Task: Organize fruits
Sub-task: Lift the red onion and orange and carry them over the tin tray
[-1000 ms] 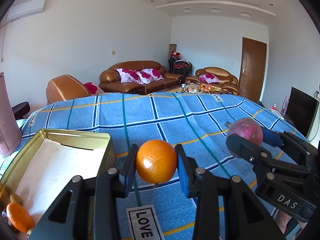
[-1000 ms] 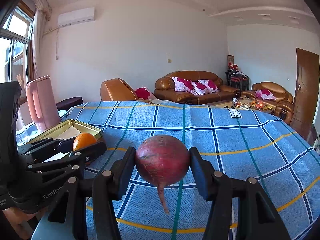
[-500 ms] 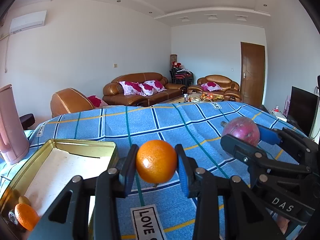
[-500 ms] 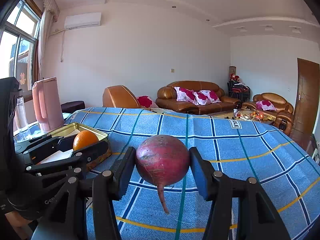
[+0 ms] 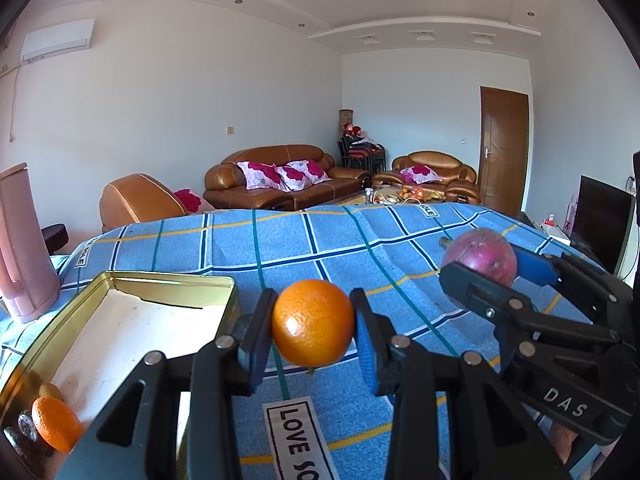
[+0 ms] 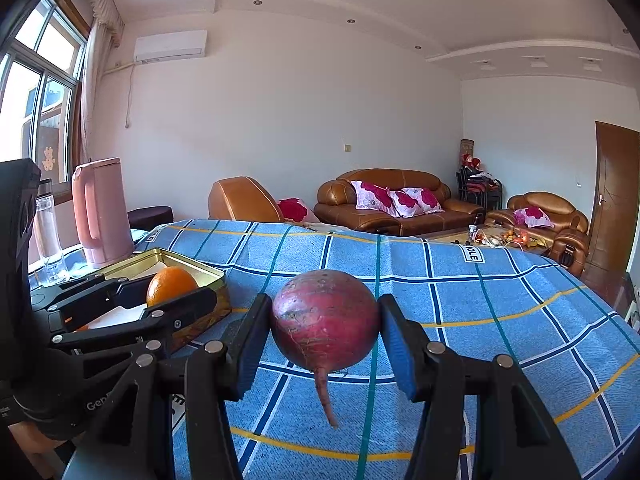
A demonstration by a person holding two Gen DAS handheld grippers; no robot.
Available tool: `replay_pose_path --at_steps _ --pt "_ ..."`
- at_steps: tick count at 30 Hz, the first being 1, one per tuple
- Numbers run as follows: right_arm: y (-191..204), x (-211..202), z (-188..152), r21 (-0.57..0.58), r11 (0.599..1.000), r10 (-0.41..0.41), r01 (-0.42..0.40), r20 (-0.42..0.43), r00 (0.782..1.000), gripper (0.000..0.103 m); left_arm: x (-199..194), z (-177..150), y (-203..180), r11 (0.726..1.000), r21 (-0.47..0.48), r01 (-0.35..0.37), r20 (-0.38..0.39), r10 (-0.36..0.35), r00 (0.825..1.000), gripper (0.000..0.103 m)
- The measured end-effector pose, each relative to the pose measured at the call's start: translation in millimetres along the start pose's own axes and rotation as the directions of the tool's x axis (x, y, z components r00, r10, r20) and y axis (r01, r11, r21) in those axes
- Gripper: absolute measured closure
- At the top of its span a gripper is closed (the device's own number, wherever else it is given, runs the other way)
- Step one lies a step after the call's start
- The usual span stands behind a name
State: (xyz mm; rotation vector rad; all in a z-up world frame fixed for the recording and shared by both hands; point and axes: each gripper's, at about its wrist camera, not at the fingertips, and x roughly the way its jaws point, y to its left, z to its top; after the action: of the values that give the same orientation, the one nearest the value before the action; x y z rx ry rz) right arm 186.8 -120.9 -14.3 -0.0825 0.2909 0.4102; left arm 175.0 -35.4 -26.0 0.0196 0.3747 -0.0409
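In the left wrist view, the left gripper (image 5: pixel 313 330) has its fingers (image 5: pixel 256 334) clamped on an orange (image 5: pixel 313 328), which hangs above the tabletop (image 5: pixel 320 248) just to the right of a gold tin box (image 5: pixel 224 292). The box already holds a smaller orange fruit (image 5: pixel 56 424) in its near corner, so the orange is probably meant to go there. The blue checked cloth carries a label "LOVE SO" (image 5: pixel 298 436), cut at the edge. The right gripper (image 5: pixel 476 264) shows the letters "DAS".

In the right wrist view, the right gripper (image 6: pixel 326 328) is clamped on a red beetroot (image 6: pixel 325 320), root tail downward, held clear over the cloth, likely to be sorted apart. The left gripper (image 6: pixel 172 284) reads "Gen", the rest hidden. A cloth label reads "IOLE" (image 6: pixel 472 254).
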Motion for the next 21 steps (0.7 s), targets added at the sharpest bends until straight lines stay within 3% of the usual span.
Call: replay_pose_path --at_steps 21 --pt "16 -15 -3 -0.017 0.999 0.038 -0.038 0.009 0.999 0.047 -35 -14 18 1.0 -0.028 0.004 -0.001 -0.004 1.0 0.065"
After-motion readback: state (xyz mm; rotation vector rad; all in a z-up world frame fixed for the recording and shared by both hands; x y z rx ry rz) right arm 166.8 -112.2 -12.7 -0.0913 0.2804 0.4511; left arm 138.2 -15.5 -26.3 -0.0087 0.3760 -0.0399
